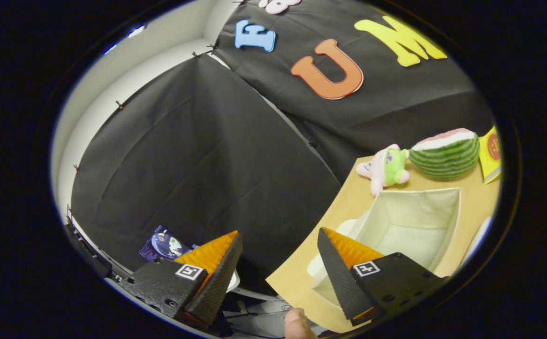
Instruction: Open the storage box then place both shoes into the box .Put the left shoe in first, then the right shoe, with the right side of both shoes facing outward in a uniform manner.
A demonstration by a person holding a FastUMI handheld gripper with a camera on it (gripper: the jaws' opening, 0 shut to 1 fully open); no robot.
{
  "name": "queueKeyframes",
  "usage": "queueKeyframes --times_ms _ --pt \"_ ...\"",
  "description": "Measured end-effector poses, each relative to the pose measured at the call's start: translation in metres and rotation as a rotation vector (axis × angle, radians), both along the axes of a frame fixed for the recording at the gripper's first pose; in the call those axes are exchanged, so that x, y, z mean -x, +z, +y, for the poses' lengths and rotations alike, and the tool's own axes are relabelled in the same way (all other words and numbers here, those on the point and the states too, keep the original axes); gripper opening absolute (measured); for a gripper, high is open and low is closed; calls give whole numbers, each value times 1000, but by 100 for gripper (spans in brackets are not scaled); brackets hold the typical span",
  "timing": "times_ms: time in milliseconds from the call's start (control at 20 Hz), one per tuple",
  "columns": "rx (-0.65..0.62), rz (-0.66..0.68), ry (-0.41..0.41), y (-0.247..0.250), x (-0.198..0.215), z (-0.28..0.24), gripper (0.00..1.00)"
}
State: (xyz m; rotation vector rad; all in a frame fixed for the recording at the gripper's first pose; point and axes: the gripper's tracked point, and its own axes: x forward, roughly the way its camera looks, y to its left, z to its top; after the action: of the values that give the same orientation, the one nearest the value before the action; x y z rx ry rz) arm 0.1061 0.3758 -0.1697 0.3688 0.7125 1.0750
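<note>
Gripper view was what we had, tilted hard, so the table point(301, 278) ran up at a slant. Going from the left, we saw a small dark-blue packet point(163, 245) with a printed picture low against the black cloth wall point(198, 150); we could not read its print. The gripper point(278, 256) stood wide, its two fingers well apart with nothing between them. One finger sat off the table's edge over the cloth; the other lay over the near corner of the storage box point(414, 221). At the bottom, between the fingers, a fingertip point(297, 325) of a person showed.

The box was on the tan table, ahead of that finger: a pale fabric bin, open at the top, its inside bare as far as we could see. Its long axis seemed to run away from the fingers toward the toys. Beyond it lay a pink and green plush toy point(385, 167), then a watermelon-slice plush point(445, 153), then a yellow card point(490, 153) with a red round mark, too small to read.
</note>
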Motion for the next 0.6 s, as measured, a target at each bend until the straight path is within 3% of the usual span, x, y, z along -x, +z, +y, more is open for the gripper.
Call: queueKeyframes --times_ms 200,600 --pt "145 -114 -113 -29 -27 -60 100" --pt "390 -38 -259 -88 -61 -194 100"
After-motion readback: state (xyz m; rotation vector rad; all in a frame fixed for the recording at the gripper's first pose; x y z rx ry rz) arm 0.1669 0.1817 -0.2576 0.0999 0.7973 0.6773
